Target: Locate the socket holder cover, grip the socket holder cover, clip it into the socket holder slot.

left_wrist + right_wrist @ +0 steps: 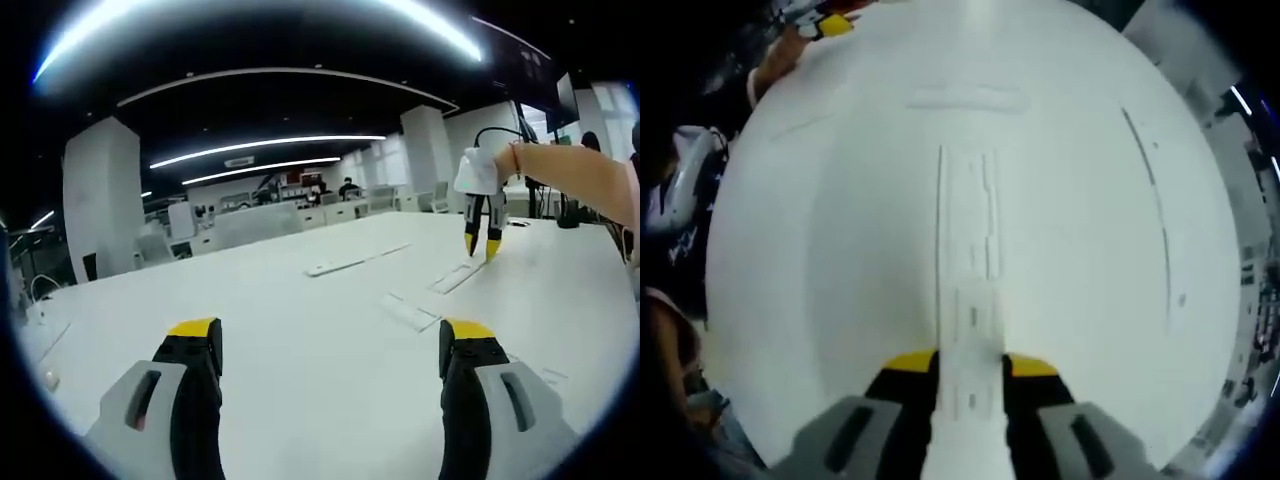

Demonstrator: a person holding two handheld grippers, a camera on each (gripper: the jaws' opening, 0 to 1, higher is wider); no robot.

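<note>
A long white socket holder cover runs up between my right gripper's jaws, which press on both its sides. Ahead of it lies the socket holder slot, a recessed strip in the white table. In the left gripper view the right gripper points down onto that strip, held by a person's hand. My left gripper hovers open over the table with nothing between its yellow-tipped fingers. Its yellow tip also shows at the far edge of the table.
Two more white strips lie on the table between the grippers. A thin seam runs along the table's right side. Office desks and chairs stand beyond the far edge, and a person's arm reaches in from the right.
</note>
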